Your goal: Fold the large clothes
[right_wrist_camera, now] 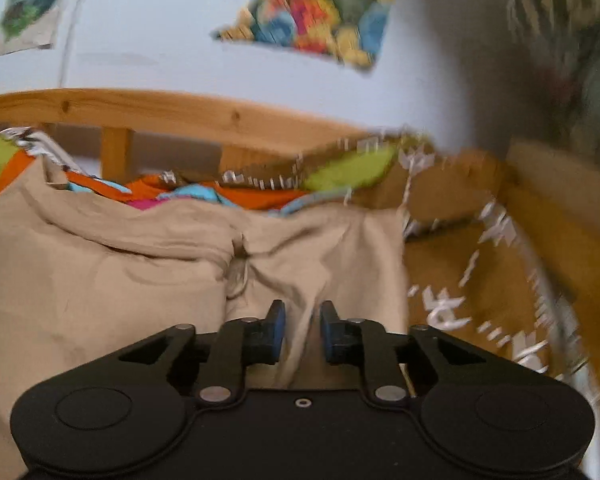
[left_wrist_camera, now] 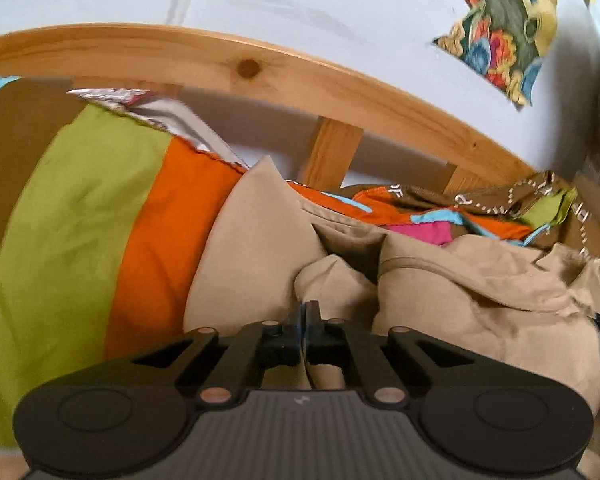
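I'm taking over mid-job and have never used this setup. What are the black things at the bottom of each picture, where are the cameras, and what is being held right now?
Each picture comes from a camera mounted on hand-held tongs, looking forward along their two fingers; a person carries one in each hand. The black shapes at the bottom are the tongs themselves.

In the left wrist view, the left tongs are shut on a fold of the beige garment. In the right wrist view, the right tongs stand open, with a ridge of the same beige cloth between the fingers but not pinched.

The garment lies crumpled on a bed covered by a striped bedspread in green, orange and brown. Behind it runs a wooden bed rail against a pale wall, where a colourful picture hangs.
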Available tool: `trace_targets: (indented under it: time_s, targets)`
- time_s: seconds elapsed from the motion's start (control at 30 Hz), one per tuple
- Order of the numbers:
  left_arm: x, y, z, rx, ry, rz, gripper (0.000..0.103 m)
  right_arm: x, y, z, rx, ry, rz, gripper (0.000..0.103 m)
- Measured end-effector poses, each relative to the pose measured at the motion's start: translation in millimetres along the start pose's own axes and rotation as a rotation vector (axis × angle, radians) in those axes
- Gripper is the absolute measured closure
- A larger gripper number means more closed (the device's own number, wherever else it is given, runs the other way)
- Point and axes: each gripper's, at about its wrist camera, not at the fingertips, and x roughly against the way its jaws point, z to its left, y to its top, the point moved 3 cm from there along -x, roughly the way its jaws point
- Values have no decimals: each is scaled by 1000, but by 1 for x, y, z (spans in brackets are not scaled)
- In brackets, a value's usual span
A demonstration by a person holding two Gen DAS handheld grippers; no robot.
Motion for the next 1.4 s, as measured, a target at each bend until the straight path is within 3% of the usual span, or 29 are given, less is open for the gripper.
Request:
trace_targets:
  time_s: [0.07, 0.17, 0.23, 0.33, 0.4, 0.43, 0.5, 0.57, 0.77, 0.97, 1.1, 1.17, 1.27, 1.4]
  targets:
    - [16, -4, 3, 5, -8, -20, 91, 20, 2, 7, 44, 22, -72, 60]
    - [38, -11, 1, 0, -31, -48, 67, 36, 3, 26, 70, 80, -95, 54]
    - [47, -17, -7, -13, -40, -25, 67, 32, -4, 43, 91, 95, -27, 43]
    - [49, -34, -25, -42, 5, 88, 63, 11, -29, 56, 95, 102, 164, 43]
    - [56, -47, -29, -37, 28, 143, 63, 15, -37, 47, 27, 100, 183, 43]
    - [64, -52, -29, -20, 16, 158, 61, 25, -37, 41, -15, 95, 174, 40]
    - [86, -59, -27, 2, -10, 163, 45, 54, -35, 31, -84, 95, 140, 33]
    - [116, -65, -24, -22, -21, 122, 23, 89, -35, 29, -75, 130, 105, 20]
    - [174, -94, -24, -183, -39, 76, 4, 194, -63, 43, 51, 217, 82, 4]
    - [189, -145, -42, -364, -81, 145, 2, 261, -117, 71, 319, 220, 156, 1]
    - [192, -175, -55, -451, -93, 207, 2, 269, -161, 87, 568, 178, 247, 1]
    - [194, -187, -58, -471, -108, 227, 2, 271, -175, 91, 648, 149, 238, 1]
    - [195, -196, -61, -488, -127, 256, 1, 261, -181, 89, 682, 111, 244, 1]
    - [194, -201, -61, -491, -135, 282, 1, 246, -184, 78, 621, 114, 247, 1]
